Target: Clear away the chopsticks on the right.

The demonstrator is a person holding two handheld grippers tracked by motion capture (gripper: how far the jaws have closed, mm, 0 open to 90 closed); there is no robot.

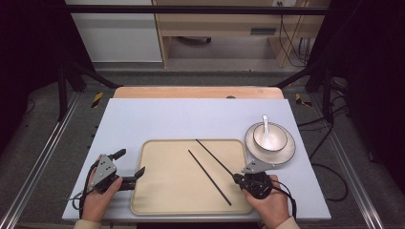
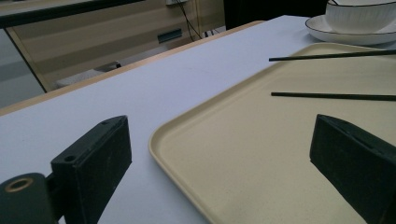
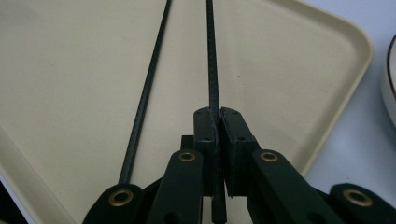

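My right gripper [image 3: 218, 122] is clamped on one thin black chopstick [image 3: 212, 70] over the beige plastic tray [image 1: 157, 191]; left gripper [image 1: 129, 167] wide open, empty. Thin rod could pivot or slip.

A lab: black frame rig [image 1: 71, 71], loose cables [image 1: 291, 43].

A pale blue-white table top [image 1: 157, 117] lies on a wooden board whose edge [image 1: 198, 92] shows at the far side. Behind it stands light wooden furniture [image 1: 224, 24] with an open space below, and a white panel [image 1: 114, 40] is to its left. The floor [image 1: 47, 124] is grey. Black frame bars [image 1: 67, 78] rise at both sides. Dark cables [image 1: 291, 43] hang at the right. Both sides of the room are very dark.
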